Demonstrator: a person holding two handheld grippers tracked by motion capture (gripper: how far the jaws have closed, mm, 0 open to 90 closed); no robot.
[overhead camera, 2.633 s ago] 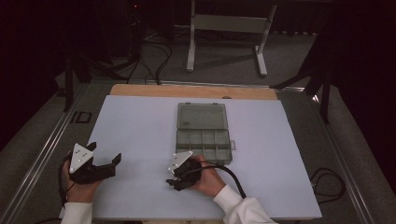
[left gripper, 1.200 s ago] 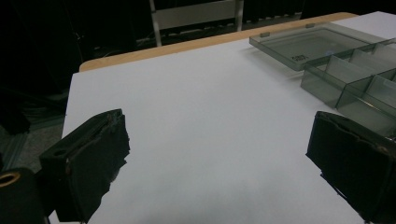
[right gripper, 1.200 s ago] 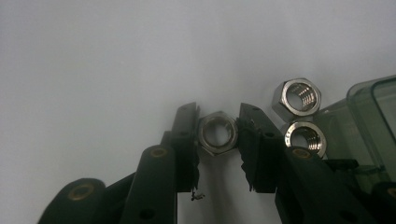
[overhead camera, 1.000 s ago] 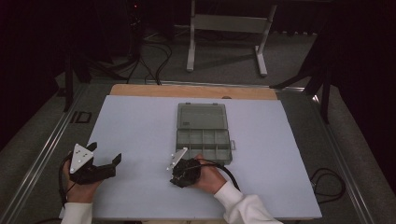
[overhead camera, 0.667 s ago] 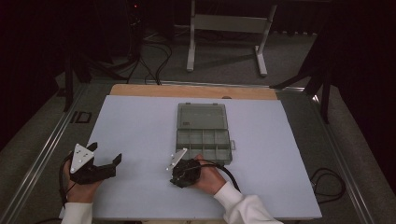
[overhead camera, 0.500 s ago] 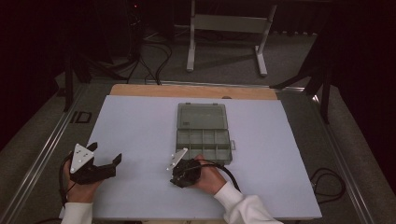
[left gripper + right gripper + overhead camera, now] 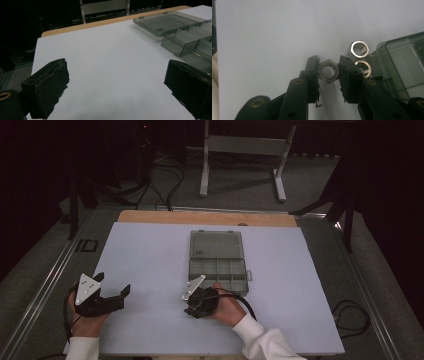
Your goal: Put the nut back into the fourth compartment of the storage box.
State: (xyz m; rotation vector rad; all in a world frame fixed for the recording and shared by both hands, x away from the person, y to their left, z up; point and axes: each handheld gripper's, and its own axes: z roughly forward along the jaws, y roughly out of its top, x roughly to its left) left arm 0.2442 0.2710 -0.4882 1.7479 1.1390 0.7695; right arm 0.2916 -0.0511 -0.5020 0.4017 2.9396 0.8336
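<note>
Right hand-held gripper [image 7: 329, 71] is clamped on a steel nut [image 7: 328, 71] on the bench [image 7: 150, 250], w/ two more nuts [image 7: 359, 48] beside the open box [image 7: 218, 260]. Little has shifted since earlier frames; grip looks settled, lift prob. next. Left hand-held gripper [image 7: 117, 82] apart, idle.

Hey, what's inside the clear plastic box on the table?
The compartments of the box that show look empty. Three nuts lie outside it; the right gripper is shut on one nut. The hand covers its near corner.
</note>
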